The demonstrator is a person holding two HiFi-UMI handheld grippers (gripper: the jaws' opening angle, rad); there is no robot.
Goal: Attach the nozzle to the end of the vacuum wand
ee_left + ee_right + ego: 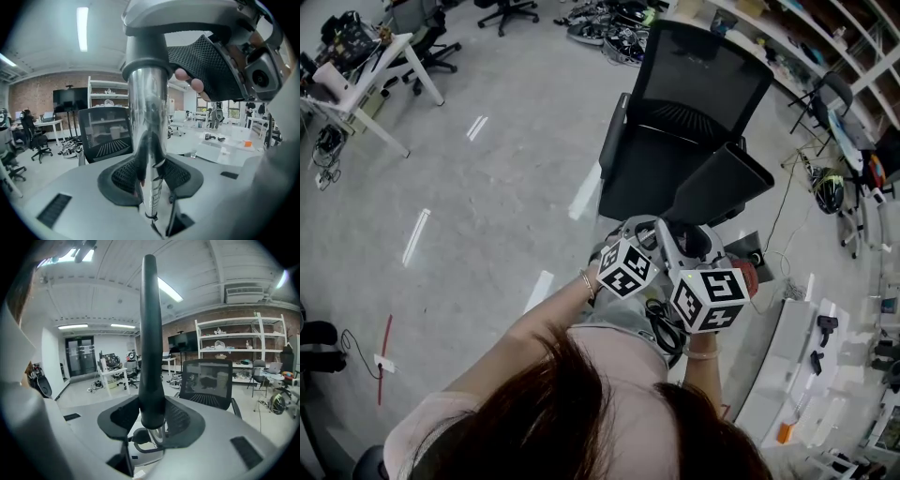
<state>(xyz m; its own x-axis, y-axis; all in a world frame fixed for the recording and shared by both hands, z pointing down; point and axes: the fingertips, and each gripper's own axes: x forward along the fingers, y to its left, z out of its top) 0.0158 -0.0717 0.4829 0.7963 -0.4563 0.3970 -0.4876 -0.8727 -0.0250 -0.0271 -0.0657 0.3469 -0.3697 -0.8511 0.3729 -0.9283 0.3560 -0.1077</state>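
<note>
Nozzle [149,333] in right gripper [151,422], wand [147,117] in left gripper [150,182]

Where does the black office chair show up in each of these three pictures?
Head view: the black office chair fills the upper middle, seen from above.
Left gripper view: left of centre at mid-height, facing the camera.
Right gripper view: right of centre at mid-height.
Shared landmark: the white shelving, at the top right in the head view and behind the chair in both gripper views.

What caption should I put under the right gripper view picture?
Right tool clamped on a black nozzle, with an office chair behind.
</note>
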